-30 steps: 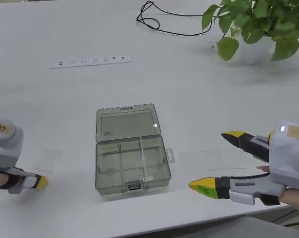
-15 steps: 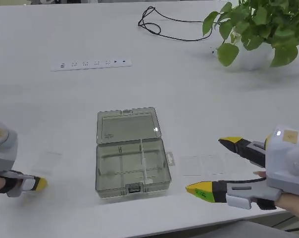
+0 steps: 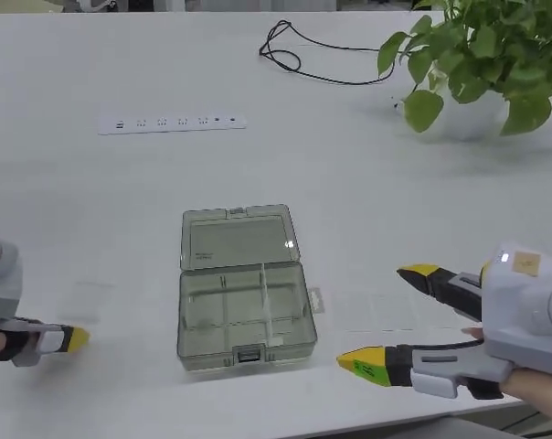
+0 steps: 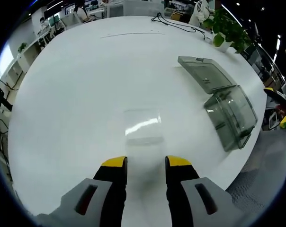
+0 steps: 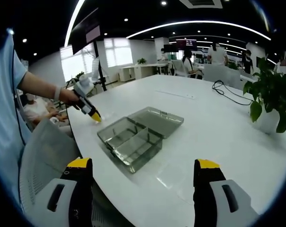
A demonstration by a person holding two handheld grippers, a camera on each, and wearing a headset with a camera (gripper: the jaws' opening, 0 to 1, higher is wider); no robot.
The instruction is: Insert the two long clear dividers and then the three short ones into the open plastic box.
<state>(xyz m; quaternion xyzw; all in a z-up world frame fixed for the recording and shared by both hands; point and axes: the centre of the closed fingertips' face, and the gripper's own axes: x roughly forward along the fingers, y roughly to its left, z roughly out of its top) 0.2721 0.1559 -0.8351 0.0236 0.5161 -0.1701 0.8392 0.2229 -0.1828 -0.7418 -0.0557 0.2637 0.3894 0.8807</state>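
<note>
— Clear plastic on a white table, so hard to spot. In the head view, where are the dividers?
— I make out a faint strip of them lying flat just right of the box, between it and my right gripper. Its jaws stand wide apart with nothing in them. Another clear sheet lies well left of the box, near my left gripper.
— And the left gripper view?
— There the clear sheet lies flat on the table just ahead of the left gripper's jaws, not touching them. Those jaws are parted a little and hold nothing. The box sits off to the right, its lid folded back.
— Right gripper view?
— The box is ahead, framed between the spread jaws and well apart from them. I can't pick the dividers out there.
— How will they handle?
— Light, thin, stiff and slick, I'd judge, and they lie flat, so they're awkward to get under. I'd take one by a short end, or tip an edge up first, and squeeze gently. Too hard and it may skate out or crack.
</note>
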